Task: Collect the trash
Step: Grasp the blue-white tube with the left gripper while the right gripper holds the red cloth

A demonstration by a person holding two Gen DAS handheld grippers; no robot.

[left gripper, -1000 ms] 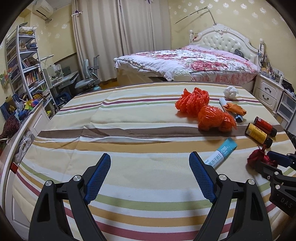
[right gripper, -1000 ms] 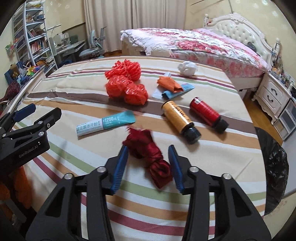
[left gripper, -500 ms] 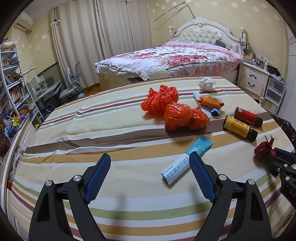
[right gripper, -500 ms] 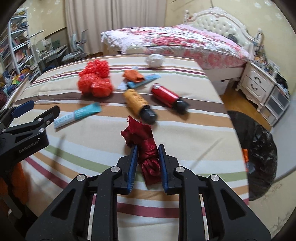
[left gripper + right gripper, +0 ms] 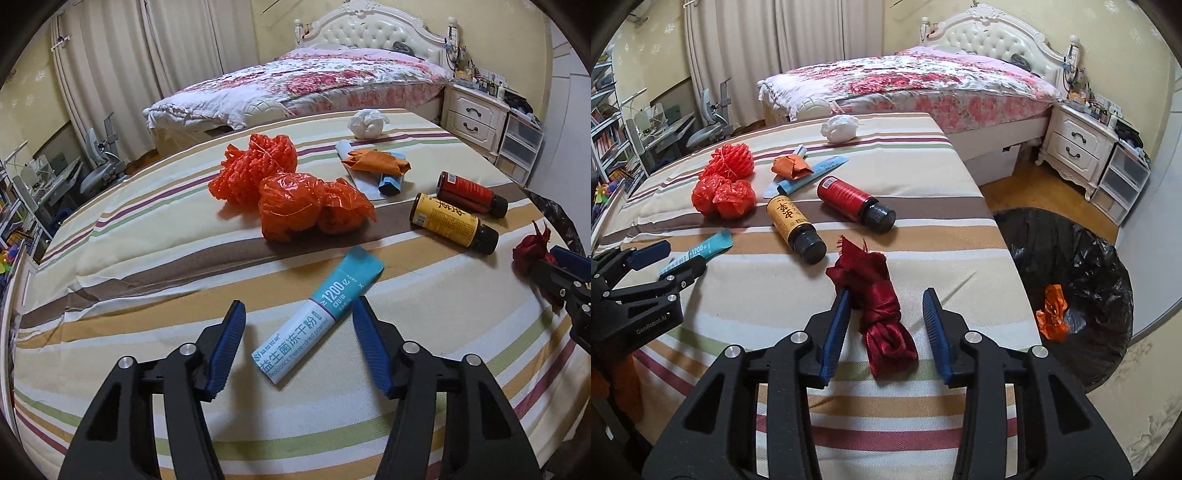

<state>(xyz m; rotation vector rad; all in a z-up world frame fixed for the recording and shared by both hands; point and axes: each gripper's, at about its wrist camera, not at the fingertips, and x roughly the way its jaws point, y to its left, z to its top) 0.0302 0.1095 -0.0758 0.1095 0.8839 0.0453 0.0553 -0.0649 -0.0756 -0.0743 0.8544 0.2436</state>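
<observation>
The knotted bundle of dark red satin ribbon (image 5: 882, 314) lies on the striped bedspread (image 5: 746, 291) near its right edge, just short of the black-lined trash bin (image 5: 1082, 295); it looks light, soft and slippery, so I'd pinch it across the thick knot. The right gripper (image 5: 886, 325), tilted down over it, has just been opening: the left pad touches the ribbon, the right stands clear. The left gripper (image 5: 299, 339), closing but still apart, straddles the white-and-teal paper sachet (image 5: 317, 317).

- Satiny dark-red knotted cloth ribbon (image 5: 886, 317), glossy.
- Crinkly orange plastic bags (image 5: 314, 210), shiny.
- Striped woven cotton bedsheet (image 5: 147, 236), matt.
- Black plastic bin liner (image 5: 1082, 280), glossy and wrinkled.
</observation>
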